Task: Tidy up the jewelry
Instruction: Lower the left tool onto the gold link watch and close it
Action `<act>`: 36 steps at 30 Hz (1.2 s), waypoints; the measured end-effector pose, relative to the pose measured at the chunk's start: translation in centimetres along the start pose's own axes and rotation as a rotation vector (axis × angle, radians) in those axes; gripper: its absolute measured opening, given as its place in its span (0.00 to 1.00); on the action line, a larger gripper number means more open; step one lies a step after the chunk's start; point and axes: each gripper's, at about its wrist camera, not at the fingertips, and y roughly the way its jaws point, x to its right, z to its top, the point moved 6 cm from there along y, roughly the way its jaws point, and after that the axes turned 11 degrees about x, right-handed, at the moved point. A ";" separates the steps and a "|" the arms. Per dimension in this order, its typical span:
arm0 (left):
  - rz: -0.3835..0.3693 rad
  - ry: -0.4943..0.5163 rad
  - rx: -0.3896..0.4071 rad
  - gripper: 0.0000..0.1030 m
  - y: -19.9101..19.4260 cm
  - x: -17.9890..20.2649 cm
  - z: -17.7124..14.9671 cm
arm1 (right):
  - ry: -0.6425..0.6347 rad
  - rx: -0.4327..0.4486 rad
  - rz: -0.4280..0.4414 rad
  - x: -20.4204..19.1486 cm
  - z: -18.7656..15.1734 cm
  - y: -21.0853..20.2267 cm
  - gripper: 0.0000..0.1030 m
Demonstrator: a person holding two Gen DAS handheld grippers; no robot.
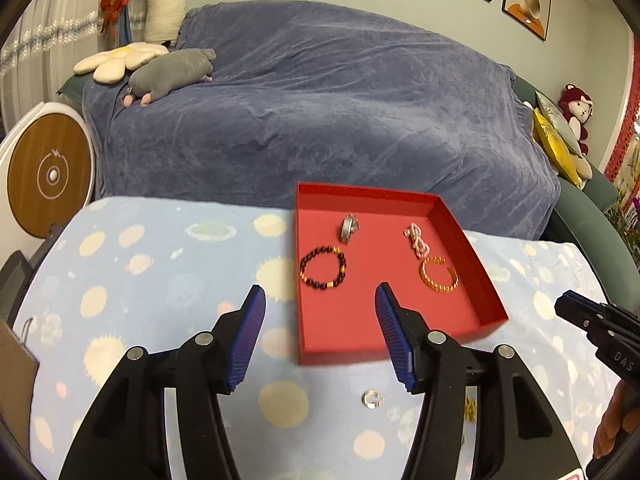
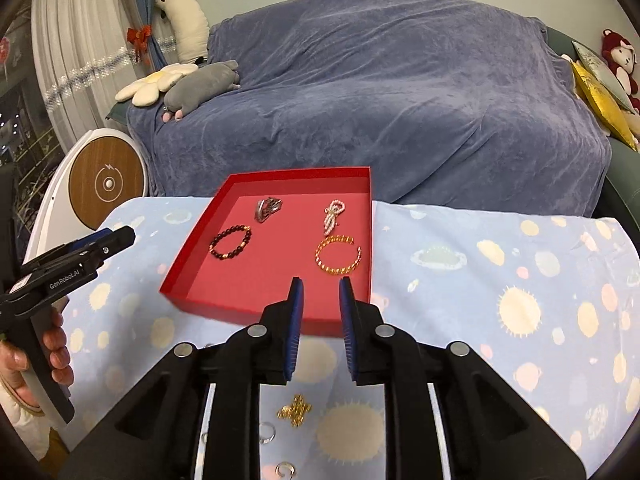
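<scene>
A red tray (image 1: 460, 236) (image 2: 192, 256) sits on the patterned blue cloth. It holds a dark bead bracelet (image 1: 323, 267) (image 2: 231, 242), a silver piece (image 1: 349, 229) (image 2: 267, 207), a pink pearl piece (image 1: 417, 240) (image 2: 333, 215) and a gold open bangle (image 1: 439, 275) (image 2: 338, 255). A silver ring (image 1: 372, 398) (image 2: 285, 469) lies on the cloth near the tray's front edge. A small gold piece (image 2: 295, 409) and another silver ring (image 2: 267, 433) lie below my right gripper. My left gripper (image 1: 320, 300) is open wide and empty. My right gripper (image 2: 320, 292) is open narrowly and empty.
A sofa under a blue-grey blanket (image 1: 320, 100) stands behind the table with plush toys (image 1: 170, 74) on it. A round white and wood device (image 1: 48, 176) stands at the left. The right gripper (image 1: 600, 328) shows at the left wrist view's right edge.
</scene>
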 end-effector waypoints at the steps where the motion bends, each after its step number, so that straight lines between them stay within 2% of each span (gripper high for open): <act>1: 0.003 -0.004 -0.008 0.53 -0.7 -0.1 -0.7 | 0.004 -0.002 0.004 -0.2 -0.8 -0.9 0.17; 6: -0.003 -0.008 -0.063 0.53 -3.3 0.3 -5.6 | 0.021 -0.028 -0.007 -0.3 -4.8 -3.6 0.17; 12: -0.106 0.039 -0.162 0.53 -3.8 3.5 -11.2 | 0.029 -0.102 0.000 0.1 -8.9 -3.8 0.18; 19: -0.198 0.139 -0.193 0.54 -2.0 8.2 -14.1 | 0.024 -0.138 -0.010 0.6 -10.5 -3.0 0.18; 25: -0.211 0.221 -0.202 0.54 0.1 10.2 -15.4 | 0.013 -0.168 -0.008 0.4 -11.3 -2.1 0.18; 27: -0.217 0.225 -0.212 0.42 0.6 10.4 -15.8 | 0.009 -0.174 -0.007 0.4 -11.4 -2.0 0.18; 30: -0.209 0.252 -0.210 0.34 0.8 10.7 -16.3 | 0.002 -0.176 -0.009 0.5 -11.5 -2.0 0.18; 33: -0.208 0.279 -0.204 0.31 0.8 11.0 -16.5 | 0.005 -0.175 -0.012 0.6 -11.4 -1.9 0.24; 35: -0.210 0.279 -0.200 0.20 0.8 11.1 -16.5 | 0.008 -0.176 -0.014 0.7 -11.4 -1.8 0.24; 36: -0.215 0.275 -0.202 0.19 0.8 11.1 -16.5 | 0.009 -0.176 -0.013 0.7 -11.4 -1.8 0.24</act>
